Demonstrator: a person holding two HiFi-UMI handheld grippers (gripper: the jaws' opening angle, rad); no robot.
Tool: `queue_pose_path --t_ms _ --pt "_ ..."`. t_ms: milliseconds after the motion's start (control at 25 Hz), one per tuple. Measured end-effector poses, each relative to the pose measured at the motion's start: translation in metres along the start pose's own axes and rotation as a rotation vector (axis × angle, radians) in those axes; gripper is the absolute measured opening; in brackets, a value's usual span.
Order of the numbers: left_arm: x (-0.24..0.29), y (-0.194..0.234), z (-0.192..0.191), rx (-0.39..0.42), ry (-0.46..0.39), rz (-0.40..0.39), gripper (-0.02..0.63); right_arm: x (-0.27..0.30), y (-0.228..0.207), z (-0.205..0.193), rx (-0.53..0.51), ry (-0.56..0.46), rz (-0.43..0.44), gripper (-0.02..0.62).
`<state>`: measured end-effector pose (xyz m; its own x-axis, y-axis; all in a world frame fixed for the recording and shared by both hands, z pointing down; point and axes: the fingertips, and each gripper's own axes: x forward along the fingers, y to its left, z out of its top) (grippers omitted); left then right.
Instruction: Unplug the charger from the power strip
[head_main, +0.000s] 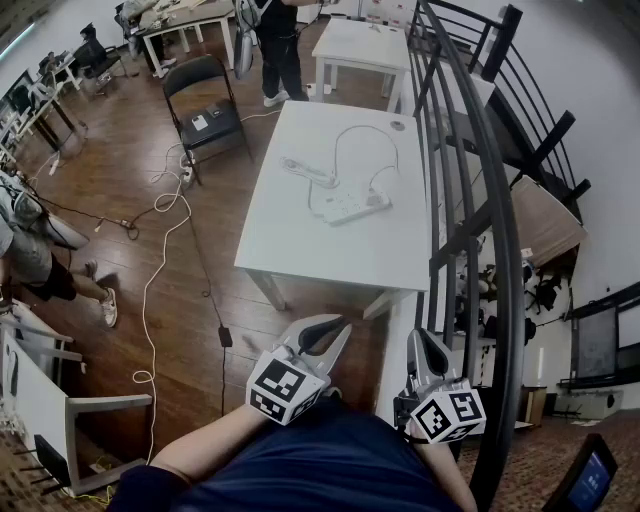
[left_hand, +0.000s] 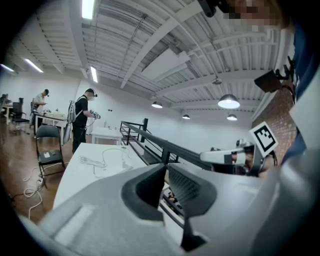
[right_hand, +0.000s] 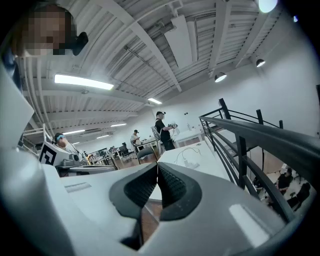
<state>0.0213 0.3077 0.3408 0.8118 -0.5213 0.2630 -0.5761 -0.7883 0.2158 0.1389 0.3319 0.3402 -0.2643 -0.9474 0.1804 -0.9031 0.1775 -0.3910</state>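
Both claws hover close to the person's chest, short of the white table's (head_main: 340, 250) near edge and touching nothing. The left gripper (head_main: 338, 325) has its jaws almost together with only a sliver between the tips and nothing in it, and the right gripper (head_main: 425, 340) has its jaws pressed together, empty. Around the middle of that table lies the power strip (head_main: 352, 206), the charger's white cord (head_main: 340, 145) looping from it toward the table's far side.

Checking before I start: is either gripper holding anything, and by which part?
Nothing is held; the left gripper and the right gripper are both empty.
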Motion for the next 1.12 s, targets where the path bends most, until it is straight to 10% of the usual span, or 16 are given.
queue_pose_path --t_ms 1120 --pt "0.171 0.255 0.082 -0.073 -0.069 -0.114 0.032 0.267 -0.056 0.073 -0.088 0.131 -0.24 0.011"
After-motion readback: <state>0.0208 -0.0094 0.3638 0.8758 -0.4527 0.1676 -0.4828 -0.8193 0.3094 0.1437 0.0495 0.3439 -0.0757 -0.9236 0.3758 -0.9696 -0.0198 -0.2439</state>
